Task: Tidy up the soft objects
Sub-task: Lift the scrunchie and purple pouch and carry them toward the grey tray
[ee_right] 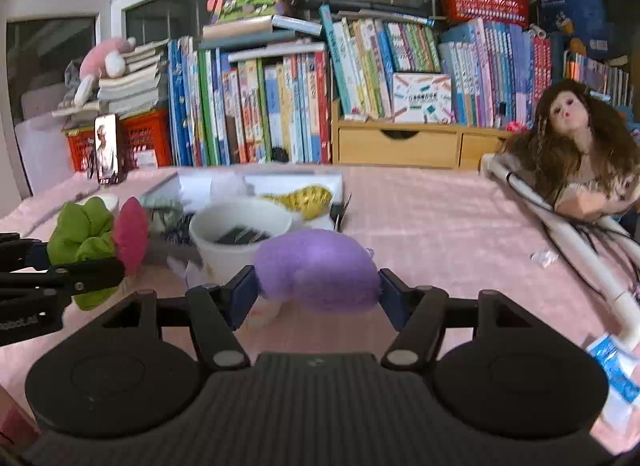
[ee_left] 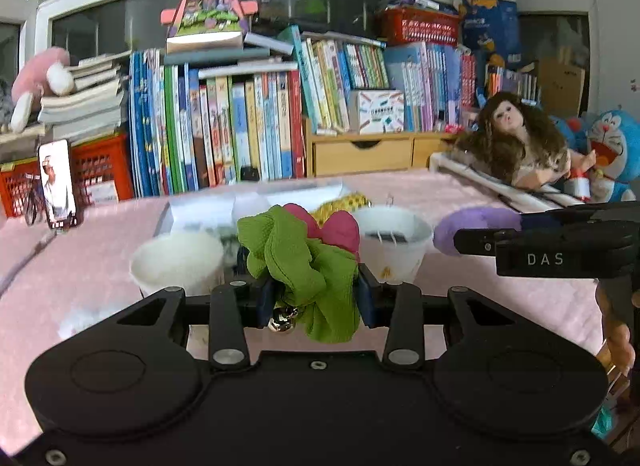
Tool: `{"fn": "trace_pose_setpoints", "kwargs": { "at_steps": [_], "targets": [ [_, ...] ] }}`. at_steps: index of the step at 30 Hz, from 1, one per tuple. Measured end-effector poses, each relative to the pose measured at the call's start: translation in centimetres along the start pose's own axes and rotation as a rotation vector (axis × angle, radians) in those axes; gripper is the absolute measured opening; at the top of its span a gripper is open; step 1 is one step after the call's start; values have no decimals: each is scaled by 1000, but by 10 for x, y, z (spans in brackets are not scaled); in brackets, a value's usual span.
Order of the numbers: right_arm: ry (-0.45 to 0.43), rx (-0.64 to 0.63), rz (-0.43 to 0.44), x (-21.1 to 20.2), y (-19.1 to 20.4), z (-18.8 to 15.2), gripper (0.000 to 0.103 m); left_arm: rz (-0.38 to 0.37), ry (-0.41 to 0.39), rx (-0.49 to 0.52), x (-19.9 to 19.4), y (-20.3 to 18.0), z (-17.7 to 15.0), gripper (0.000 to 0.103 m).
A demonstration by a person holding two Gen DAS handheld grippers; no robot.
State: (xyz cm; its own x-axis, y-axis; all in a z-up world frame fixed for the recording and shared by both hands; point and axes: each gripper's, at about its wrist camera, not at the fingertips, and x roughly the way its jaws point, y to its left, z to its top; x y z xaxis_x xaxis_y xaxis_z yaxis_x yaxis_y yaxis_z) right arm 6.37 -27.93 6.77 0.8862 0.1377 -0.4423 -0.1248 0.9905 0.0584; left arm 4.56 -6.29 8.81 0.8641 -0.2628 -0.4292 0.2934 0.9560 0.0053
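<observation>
My left gripper [ee_left: 316, 298] is shut on a green scrunchie [ee_left: 308, 266] with a pink bow [ee_left: 332, 225] and a small bell, held above the pink table. My right gripper [ee_right: 318, 292] is shut on a purple fluffy pom-pom [ee_right: 320, 274]. In the left wrist view the right gripper [ee_left: 460, 242] with the purple pom-pom [ee_left: 472, 225] is at the right. In the right wrist view the left gripper [ee_right: 116, 266] with the green scrunchie [ee_right: 84, 234] is at the left. Two white cups stand ahead: one holds white fluff [ee_left: 180, 258], the other [ee_left: 394, 242] holds dark clips.
A clear tray [ee_right: 280, 185] with a yellow scrunchie [ee_right: 304, 197] lies behind the cups. A doll [ee_right: 576, 153] leans on white tubes [ee_right: 560, 225] at the right. A phone [ee_left: 58, 185] stands at the left. Books and red baskets line the back.
</observation>
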Motion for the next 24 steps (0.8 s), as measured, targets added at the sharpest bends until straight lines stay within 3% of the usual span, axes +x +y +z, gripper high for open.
{"fn": "trace_pose_setpoints", "kwargs": {
  "at_steps": [13,24],
  "targets": [
    [-49,-21,52,12,8,61,67,17,7,-72,20,45,64,38],
    [-4,-54,98,47,38,87,67,53,71,-108,53,72,76,38]
  ]
}}
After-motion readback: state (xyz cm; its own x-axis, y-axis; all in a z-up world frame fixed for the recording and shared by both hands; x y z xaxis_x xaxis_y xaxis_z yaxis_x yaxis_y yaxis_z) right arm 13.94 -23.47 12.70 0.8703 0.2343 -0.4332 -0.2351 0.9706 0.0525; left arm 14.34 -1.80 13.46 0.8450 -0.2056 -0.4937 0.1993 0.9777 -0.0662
